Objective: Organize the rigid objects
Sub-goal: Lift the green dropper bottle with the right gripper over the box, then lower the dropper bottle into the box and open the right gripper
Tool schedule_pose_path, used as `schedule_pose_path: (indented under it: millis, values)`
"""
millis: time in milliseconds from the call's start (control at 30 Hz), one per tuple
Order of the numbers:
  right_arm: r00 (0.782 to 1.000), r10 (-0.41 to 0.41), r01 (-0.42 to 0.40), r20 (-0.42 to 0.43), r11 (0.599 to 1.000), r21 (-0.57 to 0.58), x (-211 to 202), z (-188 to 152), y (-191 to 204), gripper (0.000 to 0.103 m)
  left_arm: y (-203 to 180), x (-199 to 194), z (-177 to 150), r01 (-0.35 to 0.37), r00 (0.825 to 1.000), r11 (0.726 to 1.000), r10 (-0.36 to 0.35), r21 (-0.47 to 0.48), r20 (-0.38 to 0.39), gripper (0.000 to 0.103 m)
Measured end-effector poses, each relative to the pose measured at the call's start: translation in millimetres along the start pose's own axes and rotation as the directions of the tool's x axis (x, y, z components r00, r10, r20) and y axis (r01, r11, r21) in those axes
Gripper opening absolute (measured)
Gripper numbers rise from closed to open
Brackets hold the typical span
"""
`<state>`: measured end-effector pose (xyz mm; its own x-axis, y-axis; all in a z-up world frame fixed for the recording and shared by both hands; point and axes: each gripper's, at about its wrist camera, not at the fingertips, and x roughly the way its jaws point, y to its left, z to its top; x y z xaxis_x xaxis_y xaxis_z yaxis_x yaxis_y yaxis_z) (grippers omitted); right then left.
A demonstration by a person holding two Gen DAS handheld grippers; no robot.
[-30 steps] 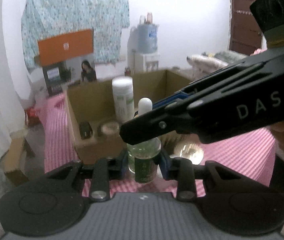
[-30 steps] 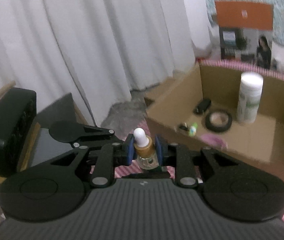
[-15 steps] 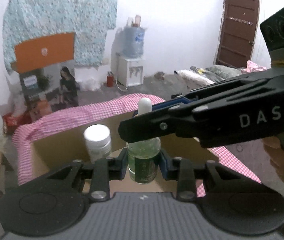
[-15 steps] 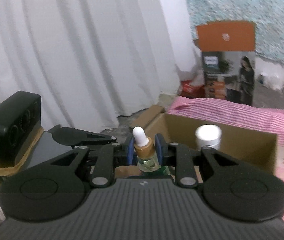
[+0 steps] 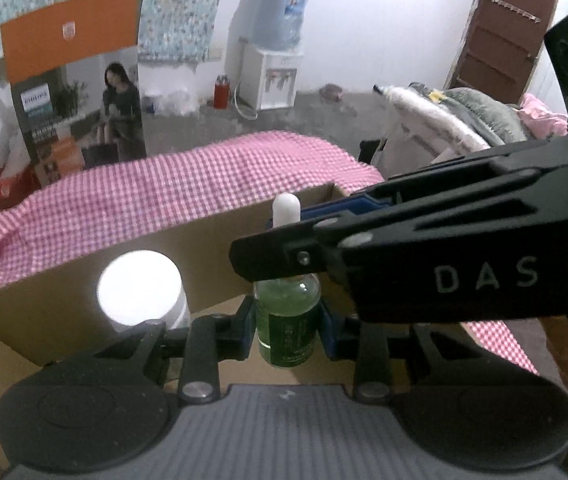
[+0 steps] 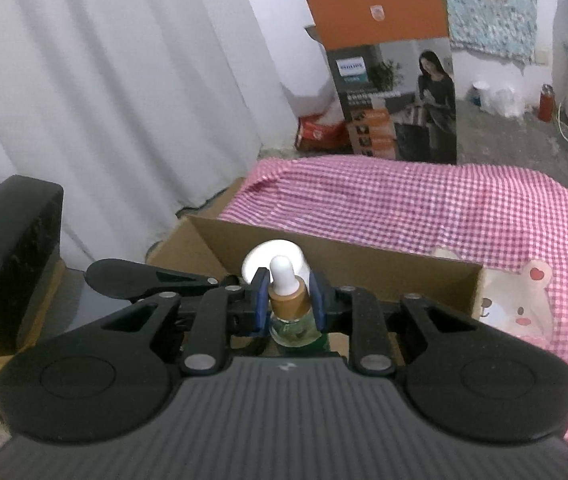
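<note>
Dropper bottle (image 5: 287, 322) of green liquid stands upright between the two grippers, its long axis vertical and its white rubber bulb pointing straight up. A dark green label wraps its lower half; the print on it is too small to read. It is one bottle held at two heights. The left gripper (image 5: 287, 322) is clamped on the glass body, blue pads pressing each side. The right gripper (image 6: 287, 300) is closed on the gold collar just under the bulb, and it crosses the left camera's view from 3 o'clock with the white letters "DAS" on its black side.

The bottle hangs over one open cardboard box (image 5: 212, 236), just inside its far wall. One white-capped jar (image 5: 140, 290) stands upright in the box at 9 o'clock from the bottle, near it but apart. The box sits on a desk under a pink checked cloth (image 6: 423, 208).

Beyond the desk at 12 o'clock stands one tall printed carton (image 6: 395, 92) with an orange top, reading "PHILIPS". At 1 o'clock is one water dispenser (image 5: 272, 76), with one red flask (image 5: 220, 91) just beside it on the floor. One brown door (image 5: 499, 32) is at 2 o'clock.
</note>
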<state>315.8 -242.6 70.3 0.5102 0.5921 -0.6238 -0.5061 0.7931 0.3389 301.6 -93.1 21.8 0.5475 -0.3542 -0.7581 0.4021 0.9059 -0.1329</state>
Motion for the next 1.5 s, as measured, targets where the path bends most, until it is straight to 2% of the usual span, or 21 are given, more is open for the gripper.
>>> schedule_pose_path:
  millis: [333, 767, 867, 1067, 1233, 1300, 1400, 1500]
  values:
    - [0.995, -0.061, 0.057, -0.083, 0.997, -0.048, 49, 2, -14, 0.019, 5, 34, 4, 0.012, 0.996, 0.999, -0.016, -0.047, -0.086, 0.034]
    - [0.982, -0.132, 0.119, -0.138, 0.988, -0.096, 73, -1, -26, 0.019, 5, 45, 4, 0.018, 0.994, 0.998, -0.024, -0.056, -0.103, 0.040]
    - [0.982, -0.132, 0.119, -0.139, 0.988, -0.094, 74, -2, -27, 0.020, 2, 42, 3, 0.041, 0.994, 0.998, -0.046, -0.051, -0.095, 0.045]
    - [0.981, -0.138, 0.128, -0.134, 0.988, -0.085, 71, -4, -25, 0.023, -6, 34, 3, 0.036, 0.997, 0.999, -0.037, -0.020, -0.066, 0.056]
    - [0.988, -0.127, 0.123, -0.091, 0.991, -0.048, 53, -5, -25, 0.030, -11, 18, 1, 0.026, 0.999, 1.000, -0.026, 0.002, -0.041, 0.071]
    - [0.992, -0.112, 0.111, -0.052, 0.994, -0.023, 37, -6, -23, 0.033, -13, 8, -1, 0.027, 0.999, 1.000, -0.026, 0.016, -0.029, 0.075]
    - [0.995, -0.102, 0.102, 0.025, 0.995, 0.001, 8, -10, -16, 0.046, -16, -12, -5, 0.018, 1.000, 0.999, -0.018, 0.033, -0.003, 0.080]
    - [0.991, -0.089, 0.089, 0.101, 0.996, 0.007, -28, -22, -3, 0.051, -18, -38, -11, 0.018, 0.999, 0.999, -0.020, 0.044, 0.032, 0.085]
